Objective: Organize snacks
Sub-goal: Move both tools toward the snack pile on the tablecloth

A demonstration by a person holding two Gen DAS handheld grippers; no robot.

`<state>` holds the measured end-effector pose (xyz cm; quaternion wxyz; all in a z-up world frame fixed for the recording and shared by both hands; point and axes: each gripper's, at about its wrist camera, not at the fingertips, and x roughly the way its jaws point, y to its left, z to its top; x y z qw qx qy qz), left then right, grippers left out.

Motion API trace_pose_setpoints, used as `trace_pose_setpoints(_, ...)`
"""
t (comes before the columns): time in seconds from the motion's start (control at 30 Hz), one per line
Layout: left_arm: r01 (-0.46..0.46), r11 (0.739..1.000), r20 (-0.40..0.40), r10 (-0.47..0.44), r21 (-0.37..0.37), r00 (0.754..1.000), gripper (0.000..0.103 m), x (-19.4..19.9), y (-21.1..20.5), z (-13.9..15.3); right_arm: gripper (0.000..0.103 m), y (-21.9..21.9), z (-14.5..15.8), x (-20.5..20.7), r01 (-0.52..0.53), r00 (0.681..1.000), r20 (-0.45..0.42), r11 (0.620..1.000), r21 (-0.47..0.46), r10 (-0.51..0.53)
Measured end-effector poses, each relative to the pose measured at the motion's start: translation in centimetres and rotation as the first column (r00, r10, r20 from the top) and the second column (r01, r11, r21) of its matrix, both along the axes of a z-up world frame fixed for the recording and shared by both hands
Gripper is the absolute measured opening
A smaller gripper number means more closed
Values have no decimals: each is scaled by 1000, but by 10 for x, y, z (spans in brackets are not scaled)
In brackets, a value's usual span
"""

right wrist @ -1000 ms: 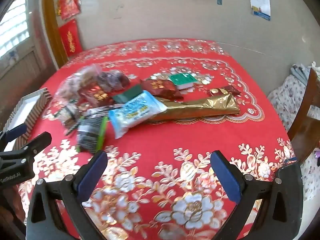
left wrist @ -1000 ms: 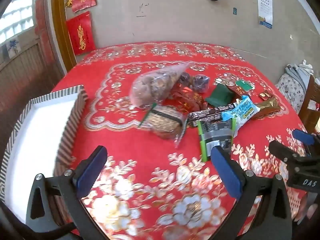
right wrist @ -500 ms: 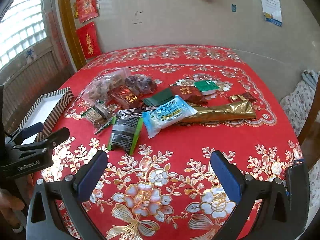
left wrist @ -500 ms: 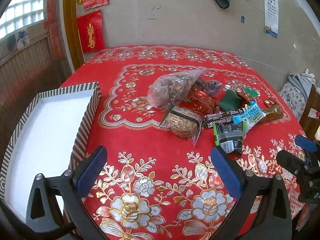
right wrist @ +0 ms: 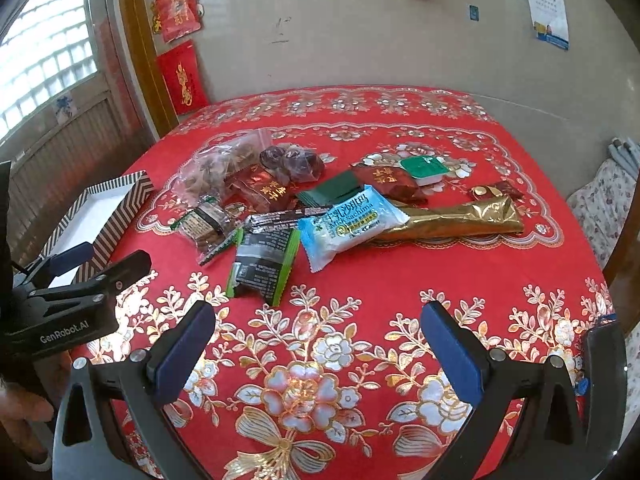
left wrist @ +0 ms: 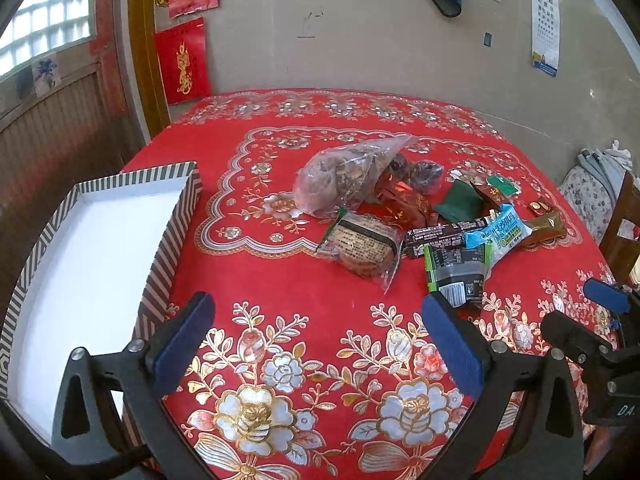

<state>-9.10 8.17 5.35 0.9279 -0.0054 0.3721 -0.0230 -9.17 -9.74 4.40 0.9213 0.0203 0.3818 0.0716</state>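
Snack pile ahead, both grippers spread and empty

We see the black green-edged foil packet point(right wrist: 262, 266) lying nearest our right gripper point(right wrist: 316, 346), long axis pointing away; our left gripper point(left wrist: 316, 346) sits closer to the striped box point(left wrist: 168, 240).

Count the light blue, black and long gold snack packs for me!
Light blue plastic snack pack: 1
Black packs: 2 (long thin black bar, black pack with green edges)
Long gold foil pack: 1
Total: 4
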Motion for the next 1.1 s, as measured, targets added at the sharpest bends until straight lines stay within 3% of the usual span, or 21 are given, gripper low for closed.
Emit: trace_pose_setpoints(1.1,3,1000,-21,-3,10,1000,103,5,-5,-9,103,5,0,2,23,999,24,999,-32,-22)
